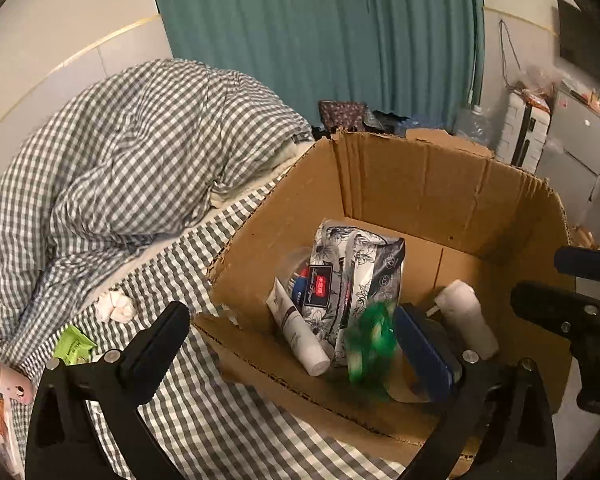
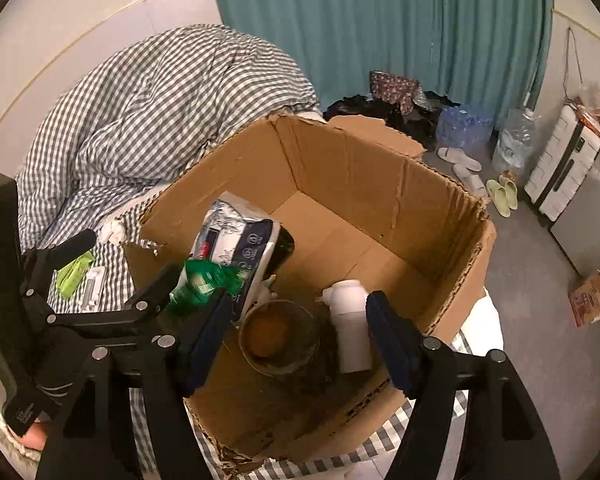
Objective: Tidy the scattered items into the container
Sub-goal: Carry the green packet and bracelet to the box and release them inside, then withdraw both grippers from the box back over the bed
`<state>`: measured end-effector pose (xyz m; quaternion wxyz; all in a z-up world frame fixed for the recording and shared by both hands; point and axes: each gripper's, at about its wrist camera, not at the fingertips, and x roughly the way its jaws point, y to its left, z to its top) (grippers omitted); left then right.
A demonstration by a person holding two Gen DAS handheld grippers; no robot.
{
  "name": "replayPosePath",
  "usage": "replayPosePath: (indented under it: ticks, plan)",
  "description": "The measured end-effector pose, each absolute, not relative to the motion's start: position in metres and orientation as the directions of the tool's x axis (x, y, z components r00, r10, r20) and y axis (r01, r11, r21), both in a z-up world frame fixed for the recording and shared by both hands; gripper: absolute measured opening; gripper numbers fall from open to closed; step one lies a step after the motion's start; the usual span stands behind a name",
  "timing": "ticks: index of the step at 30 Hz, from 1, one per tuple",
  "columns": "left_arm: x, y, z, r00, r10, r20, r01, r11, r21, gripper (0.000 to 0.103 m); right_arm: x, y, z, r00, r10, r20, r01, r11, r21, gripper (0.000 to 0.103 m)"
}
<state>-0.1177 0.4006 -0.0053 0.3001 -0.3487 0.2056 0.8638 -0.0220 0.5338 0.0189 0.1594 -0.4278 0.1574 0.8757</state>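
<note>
Right, both tools hang over the cardboard box (image 1: 420,184). The left gripper (image 1: 292,312) is spread wide w/ nothing pinched. The right gripper (image 2: 296,296) is about half open, also empty. A blurred green bundle (image 1: 370,344) sits loose just inside the left gripper's right finger, above the box floor (prob. dropping, can't be sure). Below the fingers, already in the box: a floral tissue pack (image 1: 352,268), a white tube (image 1: 300,336), a white bottle (image 1: 466,320).

Not yet in, on the checked bedsheet (image 1: 204,408) outside the left gripper's left finger: a lime packet (image 1: 74,346) and a crumpled tissue (image 1: 114,304). The packet looks thin, light and prob. slippery, so pinch it across the short edges, near the middle. The tissue is soft and will squash, so a gentle grip anywhere works.
</note>
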Motion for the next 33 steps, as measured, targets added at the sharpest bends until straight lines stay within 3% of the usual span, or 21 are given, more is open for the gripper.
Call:
replayPosePath:
  ticks: [13, 25, 33]
  plan:
    - [-0.125, 0.313, 0.019, -0.616, 0.344, -0.709, -0.562, -0.822, 0.089, 0.103, -0.024, 0.481, 0.039, -0.598, 0.115, -0.793, -0.367, -0.919, 0.144, 0.069]
    - [-0.134, 0.141, 0.033, -0.677, 0.219, -0.703, -0.352, -0.935, 0.048, 0.103, -0.045, 0.346, 0.046, -0.616, 0.014, -0.788, -0.197, -0.971, 0.137, 0.069]
    - [-0.143, 0.032, 0.013, -0.676, 0.13, -0.725, -0.219, -0.975, 0.029, 0.103, -0.067, 0.263, 0.048, -0.609, -0.02, -0.793, -0.109, -0.988, 0.109, 0.069]
